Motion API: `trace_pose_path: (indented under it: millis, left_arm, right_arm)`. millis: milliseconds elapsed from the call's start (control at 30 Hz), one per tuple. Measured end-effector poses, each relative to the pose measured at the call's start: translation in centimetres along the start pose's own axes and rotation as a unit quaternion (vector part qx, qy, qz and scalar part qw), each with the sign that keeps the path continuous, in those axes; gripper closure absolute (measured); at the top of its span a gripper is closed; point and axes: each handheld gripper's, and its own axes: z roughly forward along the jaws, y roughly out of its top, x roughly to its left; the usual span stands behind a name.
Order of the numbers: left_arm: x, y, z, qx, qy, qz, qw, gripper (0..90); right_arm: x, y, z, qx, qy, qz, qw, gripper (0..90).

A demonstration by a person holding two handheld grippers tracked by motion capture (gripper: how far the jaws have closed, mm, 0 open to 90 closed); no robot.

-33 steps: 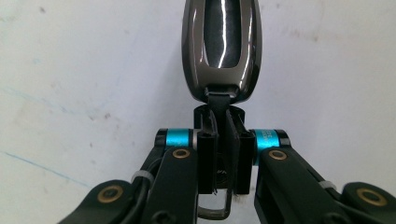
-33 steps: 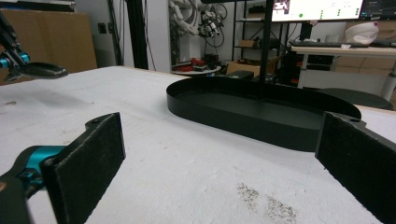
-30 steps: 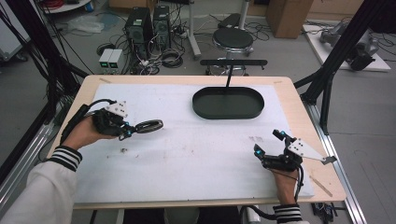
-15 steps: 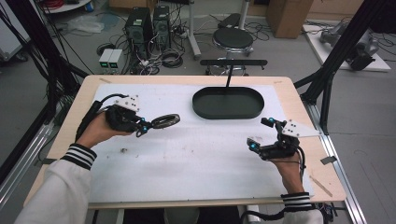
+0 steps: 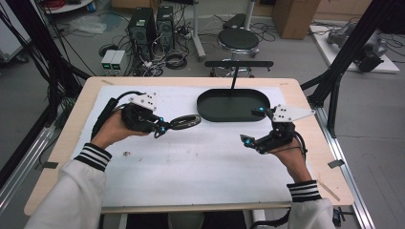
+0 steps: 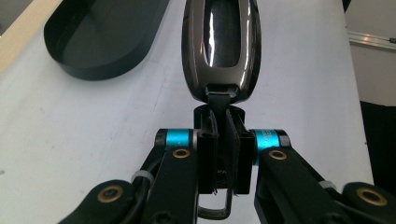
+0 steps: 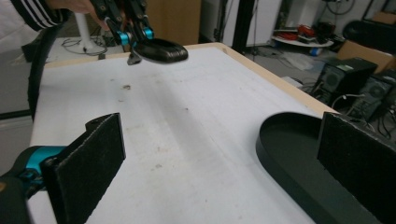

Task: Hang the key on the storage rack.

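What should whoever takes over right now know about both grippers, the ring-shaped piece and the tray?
Left gripper: jaws shut on the stem of the dark glossy oval ring, held above the white mat, left of the black oval tray.
Right gripper: open, holding nothing, near the tray's right end.
Done: ring picked up.
Left: probably carry it to the tray, which looks empty, and release.

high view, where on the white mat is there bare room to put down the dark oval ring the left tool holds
The white mat is bare across its middle and near edge, between the left tool holding the oval ring and the open right tool. The black oval tray at the far side has a bare floor too. It is tightest between ring and tray.
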Motion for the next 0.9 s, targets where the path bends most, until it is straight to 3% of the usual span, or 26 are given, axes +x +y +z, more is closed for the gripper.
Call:
trace_pose_path:
  millis: [33, 167, 333, 467, 500, 567, 633, 900]
  left_arm:
    - [-0.2, 0.3, 0.3, 0.0, -0.004, 0.005, 1.0, 84.0]
    - [-0.4, 1.0, 1.1, 0.006, -0.012, 0.01, 0.9999, 84.0]
    - [-0.7, 1.7, 1.6, 0.005, -0.022, 0.016, 0.9996, 84.0]
    - [-0.8, 2.0, 1.8, 0.006, -0.024, 0.02, 0.9995, 84.0]
    - [-0.9, 2.1, 1.9, 0.007, -0.026, 0.021, 0.9994, 84.0]
    - [-0.9, 2.2, 2.1, 0.009, -0.028, 0.023, 0.9993, 84.0]
    - [-1.0, 2.2, 2.3, 0.011, -0.03, 0.026, 0.9992, 84.0]
    - [-1.0, 2.3, 2.3, 0.011, -0.031, 0.025, 0.9991, 84.0]
  right_arm:
    - [-0.1, 1.0, 0.6, 0.01, 0.017, -0.007, 0.9998, 0.5]
    - [-0.1, 2.3, 1.8, 0.026, 0.038, -0.023, 0.9987, 0.5]
    - [0.3, 3.9, 3.6, 0.061, 0.069, -0.054, 0.9943, 0.5]
    - [0.3, 4.5, 4.7, 0.073, 0.084, -0.063, 0.9917, 0.5]
    - [0.4, 4.9, 5.6, 0.087, 0.096, -0.071, 0.989, 0.5]
    - [0.4, 5.0, 5.9, 0.092, 0.098, -0.072, 0.9883, 0.5]
    - [0.5, 5.6, 7.1, 0.12, 0.113, -0.081, 0.983, 0.6]
    - [1.1, 6.6, 10.2, 0.174, 0.141, -0.1, 0.9695, 2.0]
